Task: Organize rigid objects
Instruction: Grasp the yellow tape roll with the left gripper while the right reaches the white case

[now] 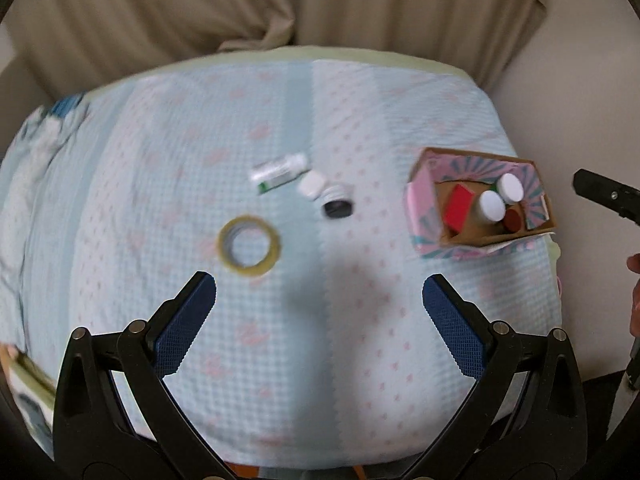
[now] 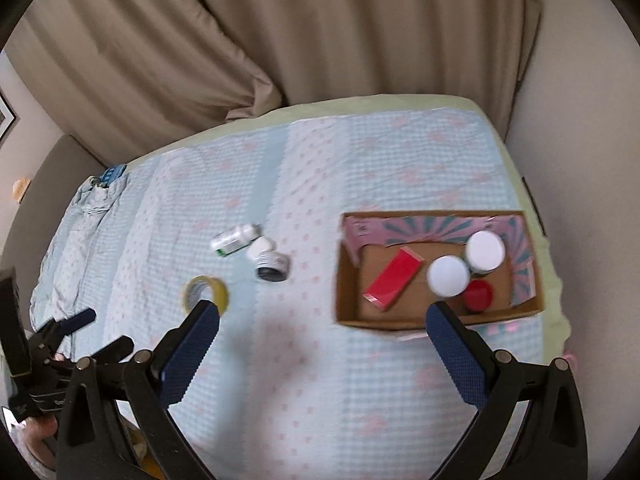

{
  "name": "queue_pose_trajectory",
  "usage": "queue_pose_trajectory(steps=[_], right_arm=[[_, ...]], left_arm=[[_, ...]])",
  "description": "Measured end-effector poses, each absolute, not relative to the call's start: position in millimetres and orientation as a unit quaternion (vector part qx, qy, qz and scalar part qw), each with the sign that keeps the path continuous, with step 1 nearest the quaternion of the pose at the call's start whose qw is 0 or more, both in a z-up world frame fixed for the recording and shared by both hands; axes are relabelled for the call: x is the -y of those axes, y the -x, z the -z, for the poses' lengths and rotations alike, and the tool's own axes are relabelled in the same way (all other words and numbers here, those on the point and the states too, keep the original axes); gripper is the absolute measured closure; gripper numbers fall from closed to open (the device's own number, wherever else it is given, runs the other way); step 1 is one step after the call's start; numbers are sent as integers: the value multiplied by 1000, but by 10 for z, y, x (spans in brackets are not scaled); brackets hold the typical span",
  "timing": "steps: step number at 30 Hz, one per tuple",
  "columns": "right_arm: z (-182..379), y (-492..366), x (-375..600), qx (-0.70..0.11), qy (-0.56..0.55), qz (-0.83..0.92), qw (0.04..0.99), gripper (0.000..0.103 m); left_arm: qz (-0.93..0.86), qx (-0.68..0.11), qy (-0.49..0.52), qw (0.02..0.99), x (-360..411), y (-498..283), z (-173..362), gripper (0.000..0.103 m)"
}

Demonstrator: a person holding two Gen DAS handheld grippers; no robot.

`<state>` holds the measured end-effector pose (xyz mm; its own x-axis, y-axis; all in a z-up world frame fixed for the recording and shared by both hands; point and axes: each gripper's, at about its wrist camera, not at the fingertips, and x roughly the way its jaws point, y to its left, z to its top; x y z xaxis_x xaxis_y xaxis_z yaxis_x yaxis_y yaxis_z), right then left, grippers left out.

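Note:
A yellow tape roll (image 1: 249,247) (image 2: 207,293), a white tube (image 1: 280,172) (image 2: 234,239) and a small white-capped jar (image 1: 330,196) (image 2: 270,260) on its side lie on the blue checked cloth. A cardboard box (image 1: 424,176) (image 2: 346,280) at the right holds a red packet (image 1: 458,208) (image 2: 393,278), two white-lidded bottles (image 1: 492,206) (image 2: 448,276) and a red-lidded jar (image 2: 478,295). My left gripper (image 1: 320,294) is open and empty above the cloth, near the tape. My right gripper (image 2: 322,320) is open and empty, near the box's front wall.
The cloth-covered table (image 1: 280,360) (image 2: 320,400) stands before a beige curtain (image 1: 280,0) (image 2: 320,40). Bunched cloth (image 2: 92,196) lies at the far left. The left gripper shows at the lower left of the right wrist view (image 2: 68,332).

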<state>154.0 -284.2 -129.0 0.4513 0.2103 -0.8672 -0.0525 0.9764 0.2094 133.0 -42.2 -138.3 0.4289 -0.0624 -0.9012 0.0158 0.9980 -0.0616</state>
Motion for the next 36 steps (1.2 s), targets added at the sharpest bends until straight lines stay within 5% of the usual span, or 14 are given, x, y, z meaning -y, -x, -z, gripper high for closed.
queue_pose_trajectory(steps=[15,36], right_arm=[[1839,-1709,1555,-515,-58,-68,852,0],[3594,-2903,894,-574,92,-167,797,0]], left_arm=[[48,-581,18,813,-766,-1394,2314,0],[73,-580,-4,811,-669,-2161,4086,0]])
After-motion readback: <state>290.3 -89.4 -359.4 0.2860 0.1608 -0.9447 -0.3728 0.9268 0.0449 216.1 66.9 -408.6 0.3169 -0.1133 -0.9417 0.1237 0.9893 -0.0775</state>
